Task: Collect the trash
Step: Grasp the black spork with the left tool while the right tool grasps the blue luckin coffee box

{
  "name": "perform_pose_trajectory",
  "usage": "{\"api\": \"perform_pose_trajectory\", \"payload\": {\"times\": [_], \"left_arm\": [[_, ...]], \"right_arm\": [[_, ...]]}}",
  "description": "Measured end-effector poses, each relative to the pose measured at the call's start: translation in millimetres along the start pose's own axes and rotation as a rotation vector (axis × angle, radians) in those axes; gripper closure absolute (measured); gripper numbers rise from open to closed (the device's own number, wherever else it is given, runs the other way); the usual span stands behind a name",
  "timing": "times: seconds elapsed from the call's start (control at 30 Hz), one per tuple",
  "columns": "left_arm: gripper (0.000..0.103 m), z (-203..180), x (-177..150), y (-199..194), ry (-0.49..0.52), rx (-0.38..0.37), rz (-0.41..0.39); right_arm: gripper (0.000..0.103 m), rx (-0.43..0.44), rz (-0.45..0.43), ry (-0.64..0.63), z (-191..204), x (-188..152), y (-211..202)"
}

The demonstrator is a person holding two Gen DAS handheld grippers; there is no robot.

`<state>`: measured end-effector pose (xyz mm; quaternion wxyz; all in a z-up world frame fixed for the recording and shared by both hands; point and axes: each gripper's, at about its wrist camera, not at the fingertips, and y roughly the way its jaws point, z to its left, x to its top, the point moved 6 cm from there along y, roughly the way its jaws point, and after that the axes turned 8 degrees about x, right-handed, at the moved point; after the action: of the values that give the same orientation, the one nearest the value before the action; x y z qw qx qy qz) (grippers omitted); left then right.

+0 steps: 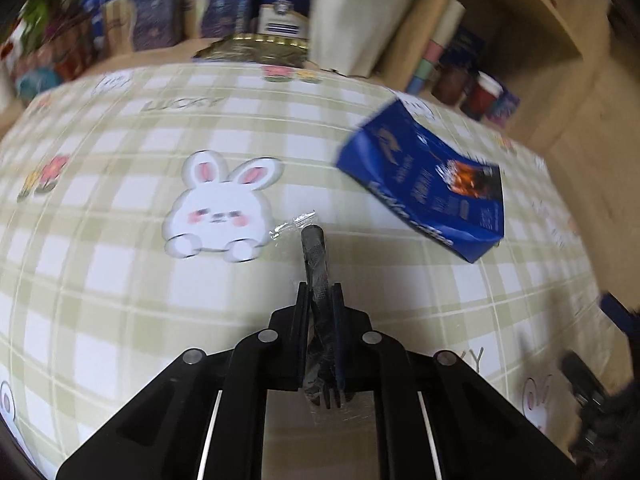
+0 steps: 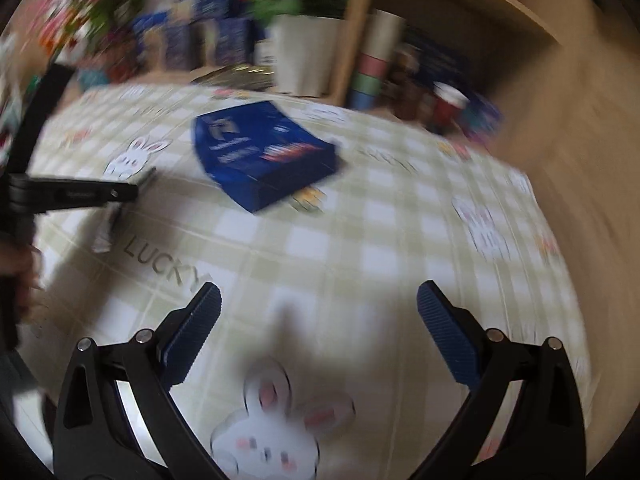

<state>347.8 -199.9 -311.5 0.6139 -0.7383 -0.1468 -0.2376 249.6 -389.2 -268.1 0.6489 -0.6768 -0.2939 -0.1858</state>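
Note:
My left gripper (image 1: 320, 294) is shut on a black plastic fork (image 1: 314, 248) sealed in a clear wrapper. The handle sticks out ahead of the jaws and the tines show behind them. It hovers over the checked bunny tablecloth (image 1: 120, 280). In the right wrist view the left gripper (image 2: 132, 193) comes in from the left edge, with the wrapped fork (image 2: 105, 232) hanging below it. A blue carton (image 1: 424, 188) lies flat on the cloth, ahead and to the right. My right gripper (image 2: 320, 312) is open above the cloth with nothing between its blue pads, and the blue carton (image 2: 260, 152) lies well ahead of it.
A white planter pot (image 1: 352, 28) and a gold-rimmed tray (image 1: 256, 50) stand at the table's far edge, with blue boxes (image 1: 156, 16) behind. A wooden shelf (image 1: 520, 20) with cups (image 1: 484, 94) rises at the back right. Both views are blurred.

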Motion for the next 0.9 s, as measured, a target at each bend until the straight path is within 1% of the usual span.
{"api": "perform_pose_trajectory", "payload": {"times": [0.03, 0.07, 0.1, 0.17, 0.2, 0.3, 0.4, 0.43, 0.47, 0.5, 0.53, 0.57, 0.6, 0.63, 0.73, 0.8, 0.9], "left_arm": [[0.093, 6, -1, -4, -0.017, -0.01, 0.0], [0.093, 14, -1, -9, -0.041, -0.022, -0.002], [0.093, 22, -2, -14, -0.066, -0.032, -0.006], [0.093, 40, -7, -25, -0.128, -0.06, -0.015], [0.093, 48, -10, -30, -0.147, -0.072, -0.018], [0.093, 66, -17, -40, -0.181, -0.096, -0.025], [0.093, 82, -25, -48, -0.207, -0.114, -0.032], [0.093, 84, -26, -49, -0.21, -0.118, -0.034], [0.093, 88, -29, -51, -0.213, -0.123, -0.037], [0.093, 91, -31, -52, -0.214, -0.126, -0.041], [0.093, 93, -32, -53, -0.215, -0.128, -0.043], [0.093, 96, -33, -53, -0.215, -0.13, -0.045], [0.093, 99, -34, -54, -0.216, -0.131, -0.05], [0.093, 102, -35, -55, -0.216, -0.13, -0.054], [0.093, 109, -36, -57, -0.221, -0.131, -0.064], [0.093, 113, -35, -60, -0.226, -0.134, -0.072], [0.093, 117, -33, -68, -0.227, -0.139, -0.09]], "right_arm": [[0.009, -0.001, 0.011, -0.069, 11, 13, 11], [0.016, 0.002, 0.022, -0.119, 20, 22, 21], [0.024, 0.002, 0.032, -0.15, 26, 29, 29], [0.029, 0.016, 0.074, -0.205, 41, 44, 52], [0.034, 0.029, 0.095, -0.217, 47, 53, 64], [0.037, 0.053, 0.125, -0.217, 60, 71, 85], [0.039, 0.048, 0.155, -0.232, 73, 86, 103], [0.039, 0.038, 0.177, -0.248, 78, 89, 111], [0.042, 0.027, 0.194, -0.262, 81, 90, 116], [0.047, 0.004, 0.219, -0.282, 83, 89, 122], [0.047, -0.032, 0.244, -0.308, 84, 89, 128], [0.05, -0.049, 0.235, -0.316, 85, 92, 129], [0.056, -0.072, 0.247, -0.324, 84, 92, 131], [0.06, -0.091, 0.256, -0.334, 84, 91, 133], [0.069, -0.126, 0.264, -0.358, 84, 88, 134], [0.08, -0.147, 0.259, -0.386, 85, 89, 132], [0.084, -0.144, 0.207, -0.377, 82, 103, 115]]}}
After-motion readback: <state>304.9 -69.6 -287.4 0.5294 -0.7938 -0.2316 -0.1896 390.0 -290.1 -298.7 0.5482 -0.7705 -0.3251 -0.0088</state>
